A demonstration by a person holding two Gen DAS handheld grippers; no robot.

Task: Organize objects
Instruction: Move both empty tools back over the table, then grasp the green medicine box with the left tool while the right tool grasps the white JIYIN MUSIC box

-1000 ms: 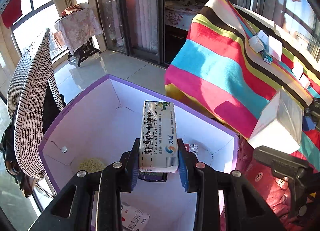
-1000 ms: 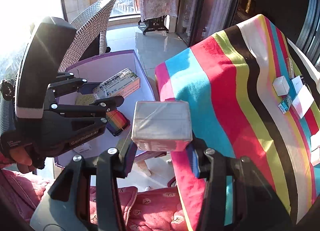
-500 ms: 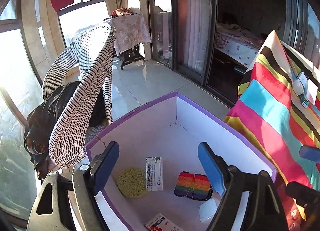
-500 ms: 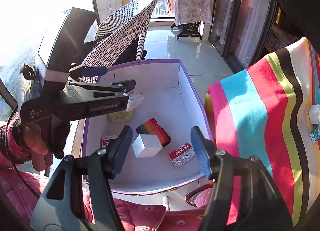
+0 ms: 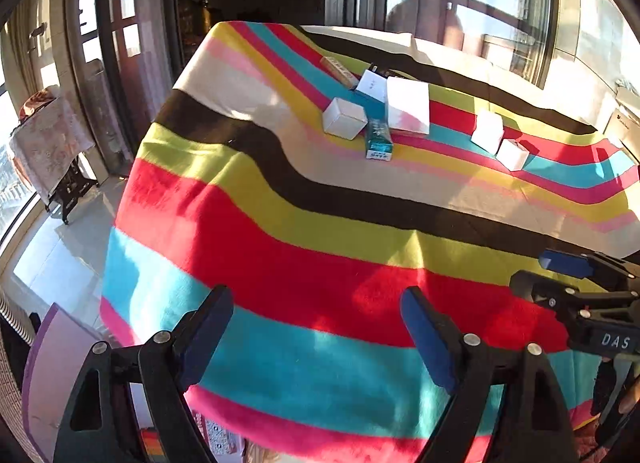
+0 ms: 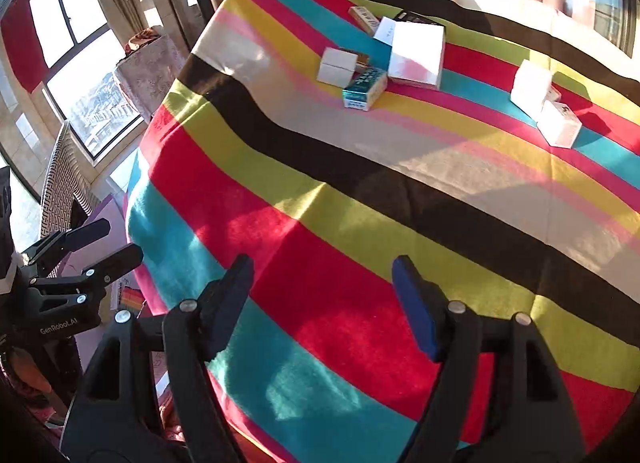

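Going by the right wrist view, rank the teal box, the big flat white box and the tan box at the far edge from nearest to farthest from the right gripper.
From the right gripper, open over the striped blanket:
1. Teal box, front of the left cluster.
2. Big flat white box, just behind and right of it.
3. Tan box, at the back of the cluster.

striped blanket (image 5: 320, 247): fleecy cloth, matt | small boxes (image 6: 338, 67): white card, smooth | teal box (image 6: 364, 89): glossy card | gripper fingers (image 6: 224, 307): black plastic, blue matt pads, metal screws
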